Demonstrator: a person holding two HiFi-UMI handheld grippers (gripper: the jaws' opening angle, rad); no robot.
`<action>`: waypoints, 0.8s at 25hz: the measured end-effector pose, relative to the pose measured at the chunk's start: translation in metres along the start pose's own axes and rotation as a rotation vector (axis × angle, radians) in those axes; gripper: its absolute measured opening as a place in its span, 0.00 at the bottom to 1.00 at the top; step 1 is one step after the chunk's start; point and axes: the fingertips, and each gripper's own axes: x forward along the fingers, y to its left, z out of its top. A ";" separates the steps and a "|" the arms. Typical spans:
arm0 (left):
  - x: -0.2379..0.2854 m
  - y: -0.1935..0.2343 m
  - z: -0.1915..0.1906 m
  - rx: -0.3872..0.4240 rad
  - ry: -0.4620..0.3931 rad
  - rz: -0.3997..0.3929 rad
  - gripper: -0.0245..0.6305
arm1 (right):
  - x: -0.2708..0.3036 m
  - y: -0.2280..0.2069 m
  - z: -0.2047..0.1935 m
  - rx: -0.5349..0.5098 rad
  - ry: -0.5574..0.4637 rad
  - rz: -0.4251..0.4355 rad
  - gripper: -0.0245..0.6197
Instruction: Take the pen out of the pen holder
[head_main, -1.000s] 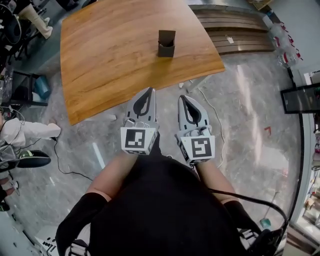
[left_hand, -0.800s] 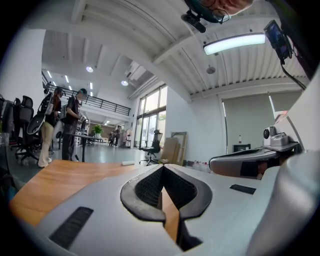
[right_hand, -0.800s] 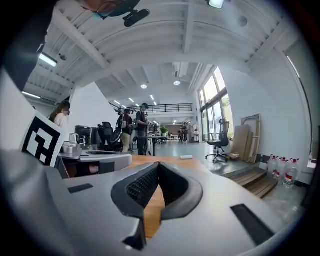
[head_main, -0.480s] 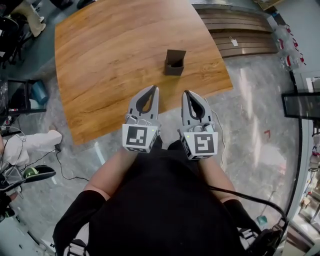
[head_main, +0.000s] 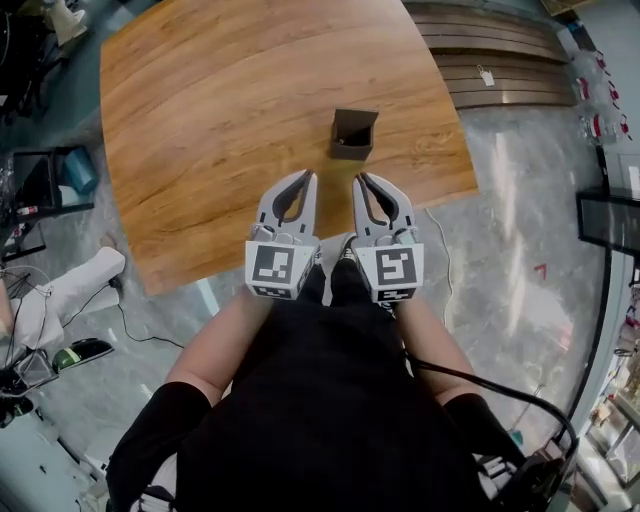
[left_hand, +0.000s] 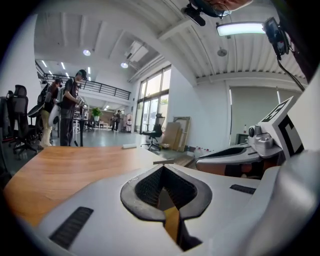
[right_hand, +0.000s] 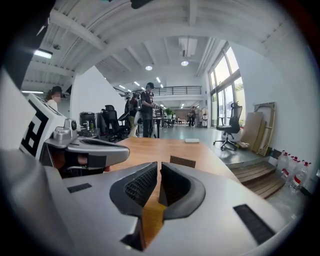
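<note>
left hand-held gripper (head_main: 306, 176): closed, empty | right hand-held gripper (head_main: 361, 179): narrow, empty | pen holder (head_main: 354, 134): upper middle, on surface (head_main: 220, 120)

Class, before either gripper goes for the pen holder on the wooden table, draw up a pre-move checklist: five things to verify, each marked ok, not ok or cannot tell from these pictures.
1. The pen holder stands upright on the table: ok.
2. A pen shows in the holder: cannot tell. Its inside is dark in the head view, and nothing rises above its rim.
3. The left gripper is empty: ok. Its jaws are together on nothing.
4. The right gripper is opened for a pen: not ok. Its jaws are all but together, and empty.
5. The way to the holder is free: ok. Only bare wood lies between the grippers and it.
</note>
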 end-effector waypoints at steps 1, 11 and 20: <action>0.006 0.002 -0.005 -0.002 0.011 0.001 0.04 | 0.009 -0.002 -0.008 -0.005 0.021 0.008 0.06; 0.044 0.025 -0.036 -0.031 0.070 0.019 0.04 | 0.085 -0.002 -0.055 -0.077 0.161 0.084 0.21; 0.053 0.046 -0.047 -0.086 0.095 0.042 0.04 | 0.123 -0.003 -0.061 -0.196 0.209 0.066 0.21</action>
